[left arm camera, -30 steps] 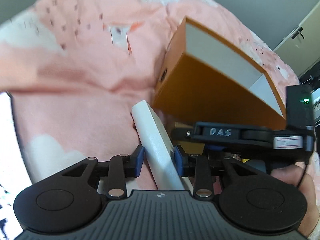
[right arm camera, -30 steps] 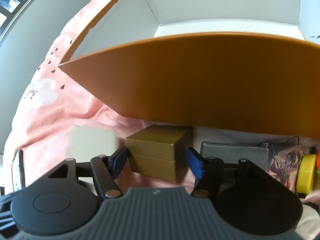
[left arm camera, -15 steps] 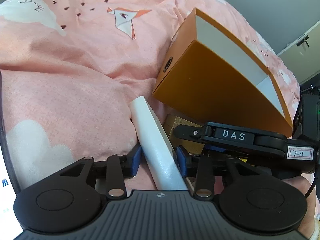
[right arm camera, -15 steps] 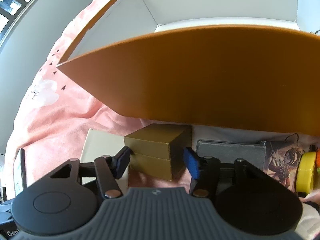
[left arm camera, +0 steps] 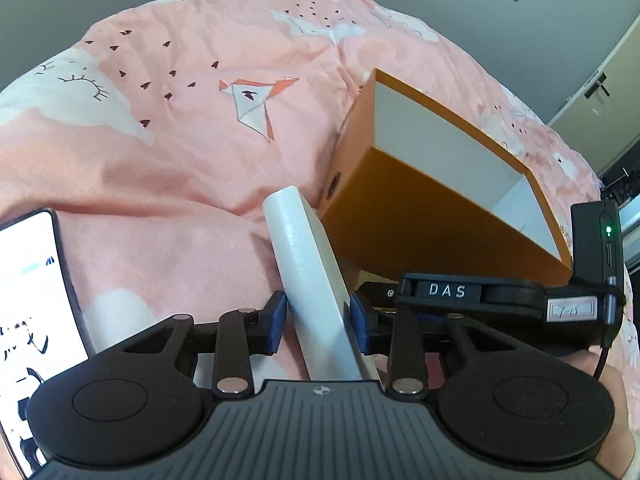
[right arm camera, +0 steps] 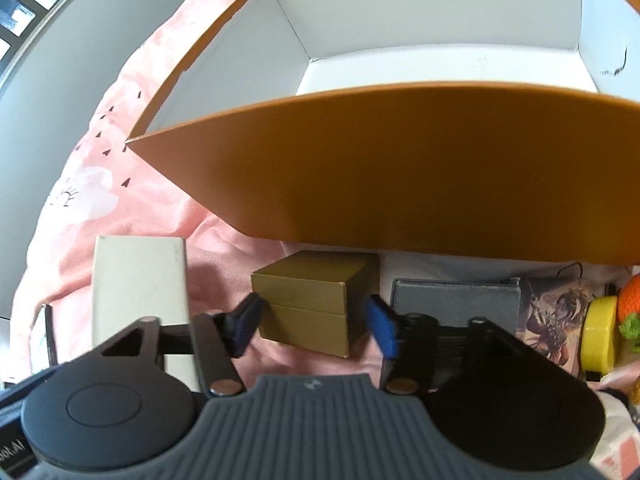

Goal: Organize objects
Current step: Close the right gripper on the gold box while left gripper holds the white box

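Left tool [left arm camera: 319, 328], raised, clamps white box [left arm camera: 308, 264]; right tool [right arm camera: 316, 324] straddles gold box [right arm camera: 316, 300], open.

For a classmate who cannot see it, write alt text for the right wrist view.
The open right gripper straddles a small gold box on pink bedding. Behind stands an open orange box with a white interior; a white box lies left.

Phone [left arm camera: 36, 320] cut by left edge; orange box [right arm camera: 400, 168] floor half hidden; knitted toy [right arm camera: 630, 312] cropped
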Available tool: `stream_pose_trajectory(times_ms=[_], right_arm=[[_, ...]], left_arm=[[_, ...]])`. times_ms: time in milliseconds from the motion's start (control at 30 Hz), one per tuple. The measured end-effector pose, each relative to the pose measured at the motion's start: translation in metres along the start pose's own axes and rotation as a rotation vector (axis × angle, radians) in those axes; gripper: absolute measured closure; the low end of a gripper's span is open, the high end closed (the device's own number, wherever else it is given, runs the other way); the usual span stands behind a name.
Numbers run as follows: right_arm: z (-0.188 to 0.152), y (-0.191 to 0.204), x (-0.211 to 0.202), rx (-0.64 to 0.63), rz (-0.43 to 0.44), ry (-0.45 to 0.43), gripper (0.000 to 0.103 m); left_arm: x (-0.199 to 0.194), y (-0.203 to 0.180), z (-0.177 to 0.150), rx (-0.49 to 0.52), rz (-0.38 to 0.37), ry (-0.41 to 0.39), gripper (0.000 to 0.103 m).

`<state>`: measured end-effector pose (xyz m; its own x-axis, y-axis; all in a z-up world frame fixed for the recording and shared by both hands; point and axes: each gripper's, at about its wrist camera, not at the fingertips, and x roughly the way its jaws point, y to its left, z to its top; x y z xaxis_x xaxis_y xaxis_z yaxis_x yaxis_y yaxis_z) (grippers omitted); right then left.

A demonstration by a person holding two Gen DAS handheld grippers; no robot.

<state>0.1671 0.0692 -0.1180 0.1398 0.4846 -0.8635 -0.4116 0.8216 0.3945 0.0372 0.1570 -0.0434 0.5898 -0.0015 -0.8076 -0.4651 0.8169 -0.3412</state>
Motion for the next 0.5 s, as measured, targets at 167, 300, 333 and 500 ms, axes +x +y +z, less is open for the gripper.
stream_pose_trajectory(times_ms=[167,300,333,500], right_arm=[[0.000,0.022,0.017,-0.033,-0.058,0.006,0.028],[-0.001,0.037,0.028,-0.052,-0.082,0.000,0.026],[-0.001,0.040,0.030,-0.059,-0.092,-0.004,0.026],[-0.001,0.054,0.029,-0.059,-0.121,-0.008,0.024]], left_arm=[[0.001,0.009,0.002,-0.028,-0.028,0.002,0.064],[0.001,0.015,0.004,-0.039,-0.037,-0.001,0.064],[0.002,0.016,0.005,-0.043,-0.042,0.001,0.064],[0.000,0.021,0.007,-0.047,-0.046,-0.006,0.064]])
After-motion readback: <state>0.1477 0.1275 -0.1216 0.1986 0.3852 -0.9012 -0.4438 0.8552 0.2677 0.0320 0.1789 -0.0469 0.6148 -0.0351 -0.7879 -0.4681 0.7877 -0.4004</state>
